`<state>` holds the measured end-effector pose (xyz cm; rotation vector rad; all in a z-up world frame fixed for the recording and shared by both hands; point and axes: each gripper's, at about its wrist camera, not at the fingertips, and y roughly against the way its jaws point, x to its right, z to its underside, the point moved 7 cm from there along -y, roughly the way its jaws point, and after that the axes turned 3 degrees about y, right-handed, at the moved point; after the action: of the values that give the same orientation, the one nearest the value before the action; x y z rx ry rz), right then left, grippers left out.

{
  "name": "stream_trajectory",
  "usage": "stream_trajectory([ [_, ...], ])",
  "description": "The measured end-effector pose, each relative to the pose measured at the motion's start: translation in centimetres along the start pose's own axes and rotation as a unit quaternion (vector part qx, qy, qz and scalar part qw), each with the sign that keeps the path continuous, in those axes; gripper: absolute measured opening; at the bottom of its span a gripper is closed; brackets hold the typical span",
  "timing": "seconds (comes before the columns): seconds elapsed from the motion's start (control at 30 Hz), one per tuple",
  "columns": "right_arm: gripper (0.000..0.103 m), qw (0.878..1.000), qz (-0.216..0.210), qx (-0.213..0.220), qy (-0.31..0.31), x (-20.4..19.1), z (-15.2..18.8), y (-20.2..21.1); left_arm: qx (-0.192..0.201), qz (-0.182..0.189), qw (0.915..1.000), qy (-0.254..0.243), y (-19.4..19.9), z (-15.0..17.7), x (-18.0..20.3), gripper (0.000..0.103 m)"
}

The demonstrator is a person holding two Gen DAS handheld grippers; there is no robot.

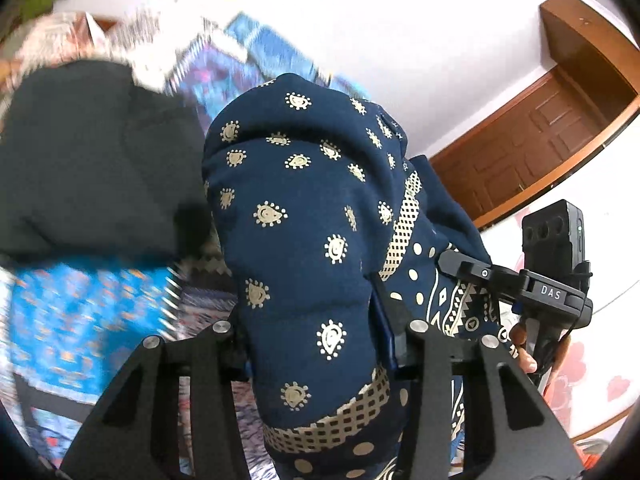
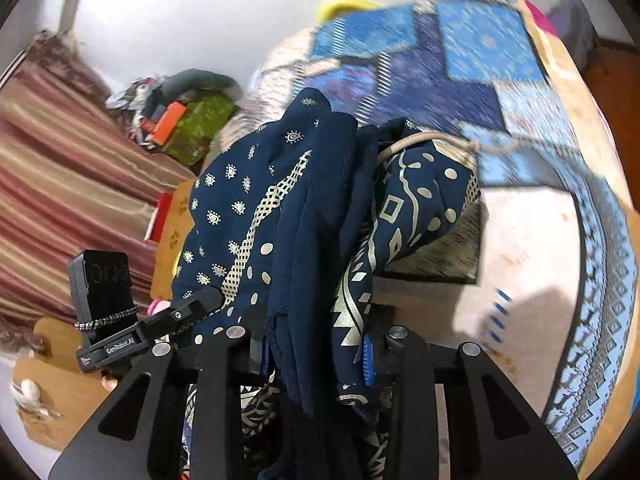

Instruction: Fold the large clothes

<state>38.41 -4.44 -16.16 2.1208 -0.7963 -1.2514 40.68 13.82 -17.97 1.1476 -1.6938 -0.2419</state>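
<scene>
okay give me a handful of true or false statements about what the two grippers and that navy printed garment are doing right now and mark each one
1. Both grippers grip the same navy printed garment. True: the cloth is bunched between the fingers of the left gripper and the right gripper.
2. The garment lies folded flat on the bedspread. False: it hangs bunched up from the grippers, above the blue patchwork bedspread.
3. The garment's print is red stripes. False: pale paisley motifs, dots and a checked border on navy.
4. A brown wooden door shows in the left wrist view. True.
5. The right gripper is open and holds nothing. False: it is shut on the garment.
</scene>
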Motion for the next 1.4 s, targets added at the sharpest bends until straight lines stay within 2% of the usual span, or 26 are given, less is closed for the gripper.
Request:
stream_trajectory([
  [0.27, 0.029, 0.996, -0.036, 0.036, 0.079, -10.6, -5.6, -1.5, 0.085, -0.037, 0.9954, -0.026, 10.3, -5.1, -2.3, 0.045],
  [0.43, 0.029, 0.991, -0.053, 0.047, 0.112, -14.5, -8.8, -5.0, 0.115, -0.065, 0.9909, -0.026, 13.7, -8.4, -6.0, 0.045],
  [0.53, 0.029, 0.989, -0.055, 0.046, 0.127, -15.7, -10.4, -8.3, 0.126, -0.082, 0.9884, -0.021, 14.0, -10.0, -8.5, 0.045],
  [0.63, 0.029, 0.988, -0.054, 0.046, 0.134, -16.3, -11.5, -11.2, 0.134, -0.1, 0.9859, -0.013, 13.8, -11.5, -11.9, 0.045],
  [0.77, 0.029, 0.989, -0.046, 0.04, 0.137, -16.2, -12.4, -16.3, 0.131, -0.124, 0.9835, 0.014, 11.4, -13.1, -16.5, 0.045],
  [0.87, 0.029, 0.991, -0.032, 0.019, 0.126, -14.8, -12.4, -20.1, 0.101, -0.15, 0.9827, 0.04, 7.7, -13.0, -20.8, 0.047],
  [0.97, 0.029, 0.994, 0.003, -0.023, 0.105, -11.7, -11.2, -24.9, 0.069, -0.175, 0.9802, 0.06, 4.8, -11.7, -24.3, 0.054],
  [1.03, 0.03, 0.993, 0.033, -0.042, 0.107, -9.8, -10.2, -26.9, 0.073, -0.165, 0.9817, 0.061, 4.0, -11.0, -24.9, 0.062],
  [1.1, 0.036, 0.992, 0.043, -0.044, 0.112, -8.8, -9.4, -27.2, 0.077, -0.162, 0.982, 0.059, 4.1, -10.4, -24.7, 0.064],
  [1.17, 0.039, 0.991, 0.047, -0.042, 0.115, -8.4, -8.9, -26.4, 0.082, -0.185, 0.9783, 0.044, 4.7, -9.7, -23.8, 0.065],
  [1.2, 0.044, 0.991, 0.049, -0.044, 0.116, -8.4, -8.7, -25.9, 0.083, -0.195, 0.9765, 0.039, 4.9, -9.5, -23.6, 0.066],
  [1.3, 0.045, 0.988, 0.075, -0.041, 0.132, -8.8, -8.0, -23.7, 0.083, -0.218, 0.9721, 0.026, 6.3, -8.6, -22.6, 0.066],
  [1.4, 0.045, 0.978, 0.118, -0.03, 0.167, -9.7, -7.2, -21.4, 0.084, -0.243, 0.9665, 0.01, 8.1, -7.4, -21.3, 0.066],
])
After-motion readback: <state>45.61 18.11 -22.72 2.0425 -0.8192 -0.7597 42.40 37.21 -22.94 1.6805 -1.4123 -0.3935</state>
